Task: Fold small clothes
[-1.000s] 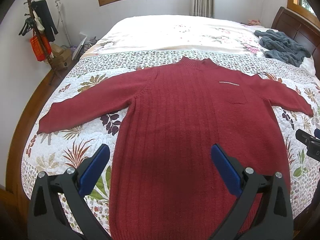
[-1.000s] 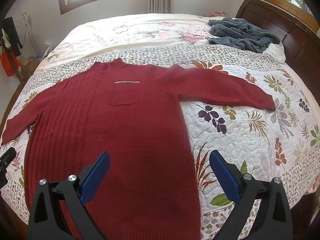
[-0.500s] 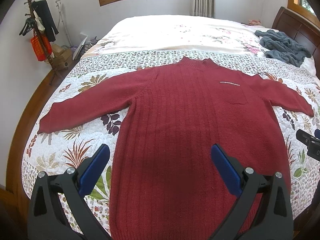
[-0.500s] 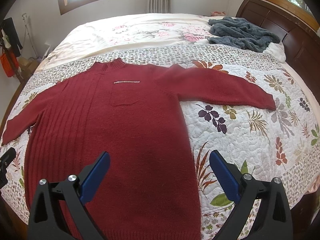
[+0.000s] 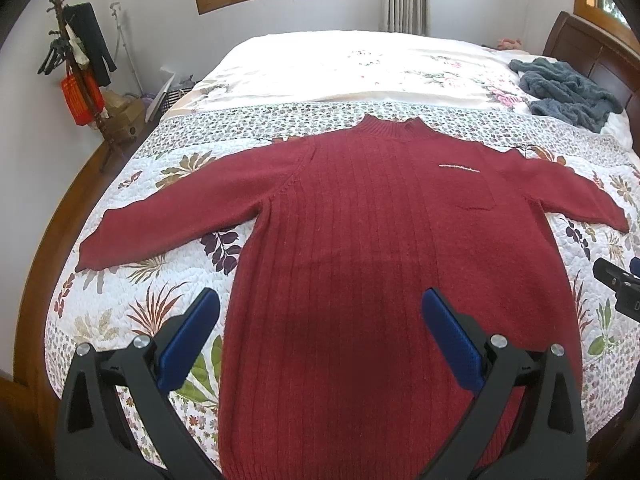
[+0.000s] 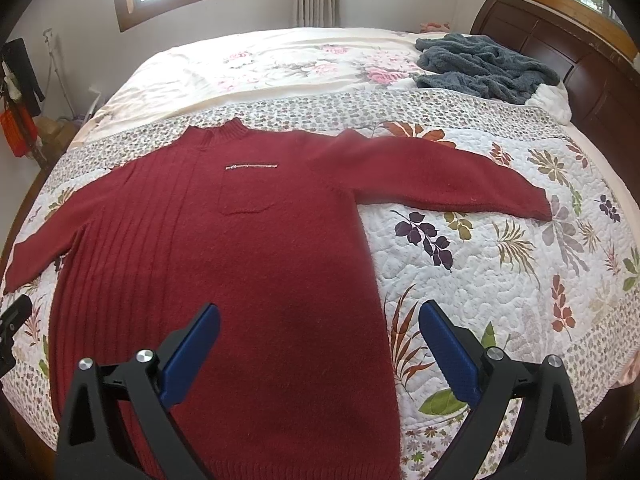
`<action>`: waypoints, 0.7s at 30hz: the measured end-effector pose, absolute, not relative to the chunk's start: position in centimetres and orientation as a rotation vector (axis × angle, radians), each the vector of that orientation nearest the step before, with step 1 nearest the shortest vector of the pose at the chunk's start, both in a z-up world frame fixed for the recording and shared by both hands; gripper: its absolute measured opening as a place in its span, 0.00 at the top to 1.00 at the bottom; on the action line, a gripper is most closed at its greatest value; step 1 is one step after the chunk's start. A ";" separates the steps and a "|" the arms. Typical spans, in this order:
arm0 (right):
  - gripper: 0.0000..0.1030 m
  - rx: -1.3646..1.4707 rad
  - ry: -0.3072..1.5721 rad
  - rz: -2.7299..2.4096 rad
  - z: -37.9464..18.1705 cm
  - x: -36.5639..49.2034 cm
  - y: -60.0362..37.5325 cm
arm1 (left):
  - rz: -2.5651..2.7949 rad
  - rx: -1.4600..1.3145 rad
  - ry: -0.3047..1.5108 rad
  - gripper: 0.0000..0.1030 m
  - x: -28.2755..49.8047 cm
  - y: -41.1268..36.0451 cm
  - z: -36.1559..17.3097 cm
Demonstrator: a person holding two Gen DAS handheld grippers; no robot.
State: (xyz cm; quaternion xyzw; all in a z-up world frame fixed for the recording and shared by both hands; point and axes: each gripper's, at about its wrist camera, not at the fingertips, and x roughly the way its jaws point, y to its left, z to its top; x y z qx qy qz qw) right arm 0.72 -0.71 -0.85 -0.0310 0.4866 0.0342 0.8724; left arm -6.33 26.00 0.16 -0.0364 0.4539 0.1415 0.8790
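**Desk:** Nothing has moved since the earlier frames?

**Photographer:** Nothing. Left gripper (image 5: 320, 312) and right gripper (image 6: 320, 316) hover, jaws spread wide and empty, over the red sweater (image 5: 372, 264), flat on the quilted bed (image 6: 500, 280), sleeves out.

**Desk:** Advice?

**Photographer:** Probably pinch each cuff fully, then fold sleeves inward evenly.

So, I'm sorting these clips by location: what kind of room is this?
A bedroom, most likely: a large bed under a floral quilt, a dark wooden headboard, and a coat stand hung with clothes in the corner.
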 end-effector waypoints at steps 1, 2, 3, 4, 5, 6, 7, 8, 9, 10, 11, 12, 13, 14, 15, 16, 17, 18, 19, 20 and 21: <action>0.04 -0.062 1.018 0.071 -0.9 0.8 -0.8 | 0.295 -0.072 0.946 0.03 -6.3 25.9 0.2; 0.04 -0.060 1.017 0.071 -0.9 0.9 -0.9 | 0.294 -0.067 0.943 0.03 -6.2 25.8 0.1; 0.04 -0.060 1.015 0.071 -1.0 1.0 -1.1 | 0.294 -0.062 0.942 0.03 -6.1 25.6 0.1; 0.04 -0.062 1.012 0.070 -1.0 1.1 -1.2 | 0.292 -0.057 0.942 0.03 -5.8 25.5 -0.1; 0.04 -0.065 1.010 0.067 -1.2 1.4 -1.6 | 0.288 -0.054 0.944 0.03 -5.6 25.4 -0.2; 0.04 -0.059 1.011 0.067 -1.3 1.7 -2.1 | 0.282 -0.050 0.952 0.03 -5.1 25.2 -0.4; 0.04 -0.045 1.018 0.071 -1.5 2.2 -2.8 | 0.276 -0.047 0.960 0.03 -4.5 24.9 -0.6; 0.04 -0.021 1.029 0.071 -1.7 3.0 -4.1 | 0.269 -0.045 0.966 0.03 -3.9 24.7 -0.8; 0.04 0.005 1.036 0.061 -1.7 3.8 -5.6 | 0.259 -0.041 0.968 0.03 -3.0 24.3 -0.9; 0.04 0.027 1.038 0.050 -1.7 4.4 -6.8 | 0.252 -0.036 0.965 0.03 -2.2 23.9 -0.9; 0.04 0.072 1.033 0.031 -1.6 5.7 -9.4 | 0.244 -0.029 0.961 0.03 -0.9 23.4 -0.8; 0.04 0.096 1.026 0.018 -1.5 6.5 -11.0 | 0.237 -0.026 0.961 0.03 -0.1 22.9 -0.8; 0.04 0.122 1.020 -0.018 -1.4 7.9 -13.8 | 0.223 -0.023 0.956 0.03 1.1 22.2 -0.7; 0.04 0.129 1.022 -0.058 -1.4 9.1 -15.8 | 0.210 -0.018 0.949 0.03 2.2 21.5 -0.6; 0.04 0.134 1.025 -0.100 -1.4 10.3 -17.9 | 0.202 -0.007 0.945 0.03 3.7 20.6 -0.4; 0.04 0.147 1.031 -0.151 -1.5 12.0 -20.8 | 0.188 -0.001 0.940 0.03 5.0 19.7 -0.3; 0.04 0.162 1.036 -0.178 -1.6 13.1 -22.9 | 0.174 0.000 0.934 0.03 6.4 18.8 -0.2; 0.04 0.180 1.043 -0.201 -1.8 14.2 -25.0 | 0.168 -0.001 0.931 0.03 7.5 18.2 -0.1; 0.04 0.201 1.049 -0.226 -2.0 15.4 -27.1 | 0.163 -0.003 0.929 0.03 8.6 17.5 -0.1; 0.04 0.221 1.058 -0.256 -2.6 17.0 -29.9 | 0.158 -0.008 0.924 0.03 9.7 16.9 0.0; 0.04 0.228 1.066 -0.277 -3.0 17.8 -31.5 | 0.154 -0.016 0.922 0.03 11.0 16.2 -0.1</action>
